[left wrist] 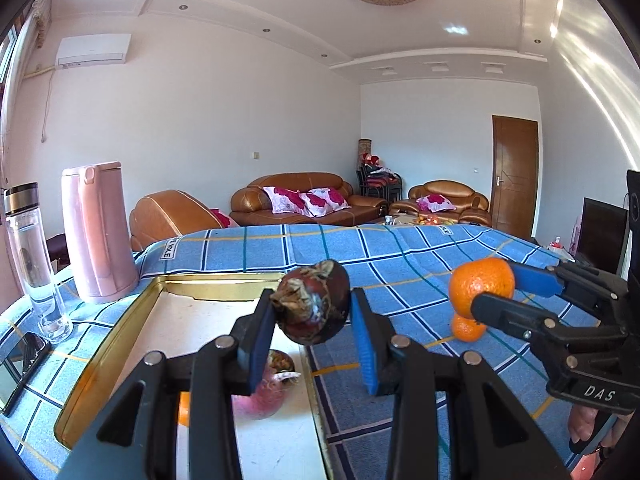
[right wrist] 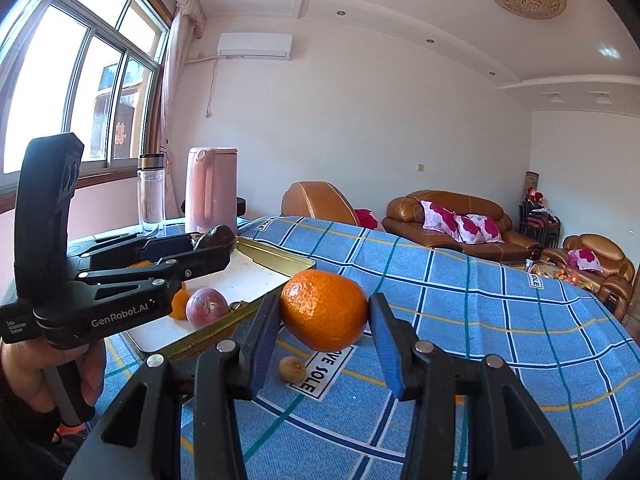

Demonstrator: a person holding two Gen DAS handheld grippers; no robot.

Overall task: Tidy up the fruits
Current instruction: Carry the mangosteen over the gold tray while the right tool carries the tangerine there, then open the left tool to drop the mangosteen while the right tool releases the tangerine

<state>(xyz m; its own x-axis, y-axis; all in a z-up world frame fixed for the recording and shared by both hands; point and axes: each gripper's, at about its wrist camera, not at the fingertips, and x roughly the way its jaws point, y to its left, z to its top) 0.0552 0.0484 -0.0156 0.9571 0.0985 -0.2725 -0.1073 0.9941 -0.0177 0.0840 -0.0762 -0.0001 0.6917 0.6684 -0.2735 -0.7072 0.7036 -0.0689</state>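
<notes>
My left gripper [left wrist: 312,316] is shut on a dark brown mangosteen [left wrist: 316,300] and holds it above the right rim of a gold tray [left wrist: 120,336]. The tray holds a purple-pink fruit [left wrist: 264,392] and a small orange [left wrist: 183,408], partly hidden by my fingers. My right gripper [right wrist: 324,320] is shut on a large orange [right wrist: 324,310] and holds it above the blue checked cloth, right of the tray [right wrist: 272,256]. It also shows in the left wrist view [left wrist: 494,294]. A second orange [left wrist: 467,328] lies under it. A small tan fruit [right wrist: 292,368] lies on the cloth.
A pink kettle [left wrist: 98,232] and a clear bottle [left wrist: 34,260] stand at the table's left, behind the tray. A phone [left wrist: 20,368] lies at the left edge. Brown sofas [left wrist: 304,200] stand beyond the table. Blue cloth [left wrist: 400,264] covers the table.
</notes>
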